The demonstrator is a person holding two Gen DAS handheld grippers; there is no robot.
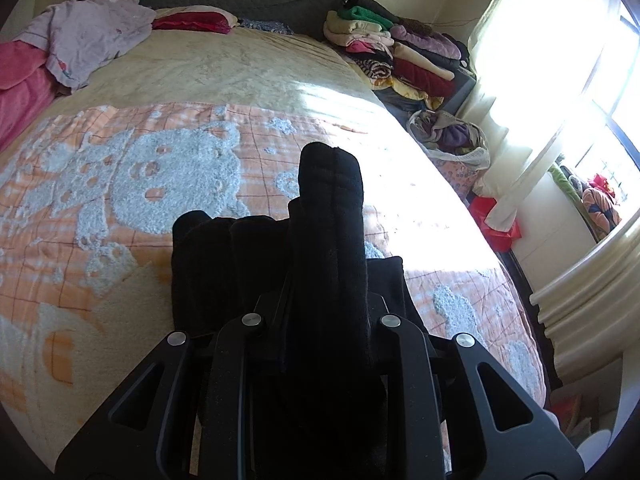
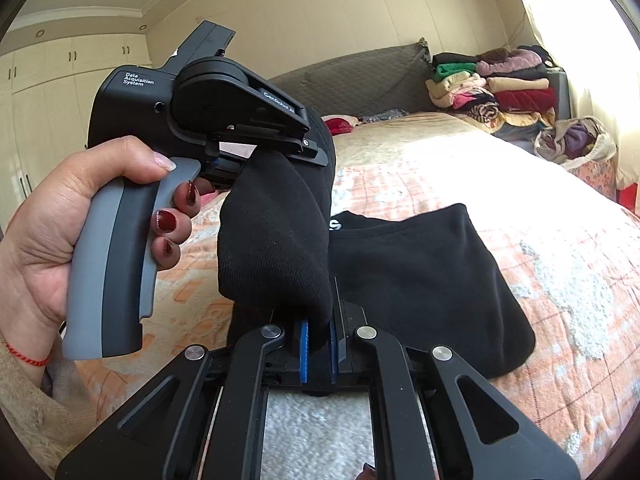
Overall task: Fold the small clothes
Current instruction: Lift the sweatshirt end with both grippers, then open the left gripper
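Note:
A black sock (image 2: 276, 240) hangs stretched between both grippers above the bed. My right gripper (image 2: 318, 344) is shut on its lower end between blue pads (image 2: 304, 346). My left gripper (image 2: 256, 152), held by a hand with red nails, is shut on its upper end. In the left wrist view the sock (image 1: 332, 240) drapes over my left gripper (image 1: 328, 312) and hides its fingertips. A black folded garment (image 2: 424, 272) with white lettering lies on the blanket below; it also shows in the left wrist view (image 1: 212, 272).
The bed (image 1: 160, 168) has an orange and white blanket. Pink and lilac clothes (image 1: 80, 40) lie at its far left. A stack of folded clothes (image 1: 400, 48) and a bag of clothes (image 1: 452, 136) stand at the right, by a bright window (image 1: 580, 80).

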